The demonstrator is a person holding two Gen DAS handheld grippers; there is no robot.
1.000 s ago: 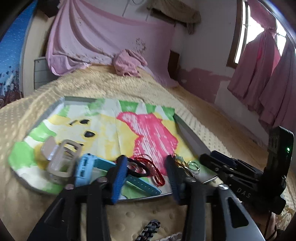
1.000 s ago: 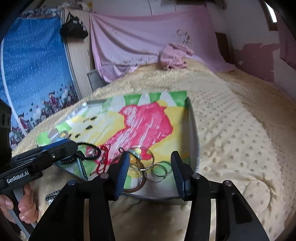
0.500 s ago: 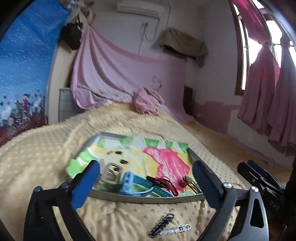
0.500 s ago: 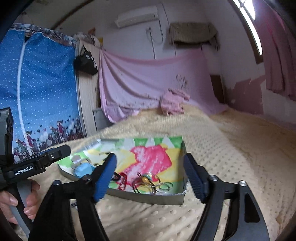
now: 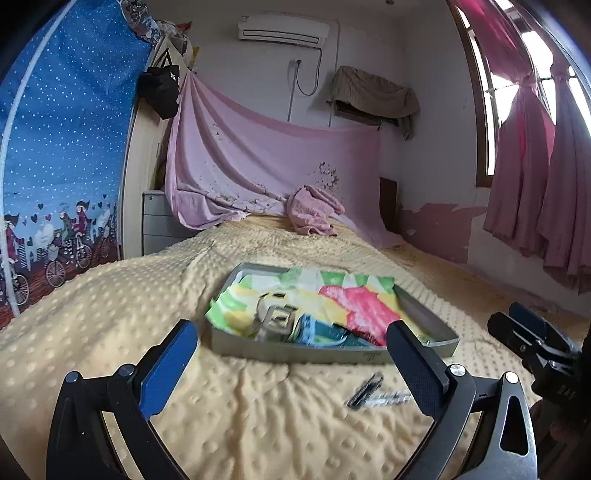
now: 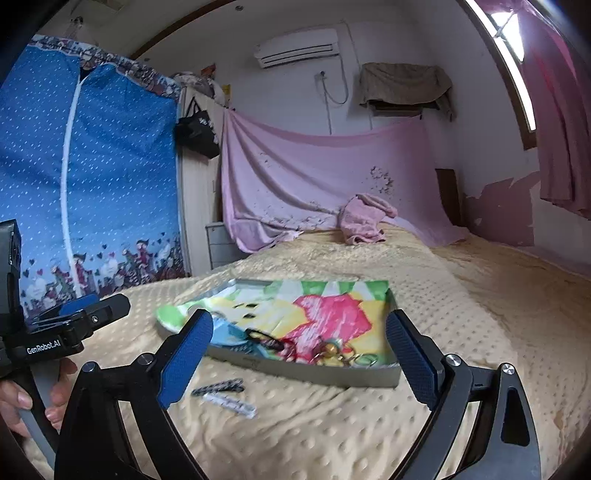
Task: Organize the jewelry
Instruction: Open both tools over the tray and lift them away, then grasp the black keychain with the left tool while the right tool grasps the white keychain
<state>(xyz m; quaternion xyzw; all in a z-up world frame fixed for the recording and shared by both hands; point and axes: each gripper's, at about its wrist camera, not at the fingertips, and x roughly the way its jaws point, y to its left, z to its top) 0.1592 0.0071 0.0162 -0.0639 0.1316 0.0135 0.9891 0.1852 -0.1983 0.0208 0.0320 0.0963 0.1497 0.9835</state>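
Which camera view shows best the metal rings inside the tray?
The right wrist view. There the metal rings lie in plain sight at the near right corner of the tray, on the colourful cloth. In the left wrist view that corner sits behind the left hand-held gripper's right finger, so the rings hardly show.

A bed [image 5: 258, 406] under a dotted yellow blanket fills the room. A pink sheet [image 5: 266, 166] drapes the white wall below an air conditioner [image 5: 283, 31]. Pink curtains [image 5: 532, 177] frame a bright window [image 5: 495, 110].
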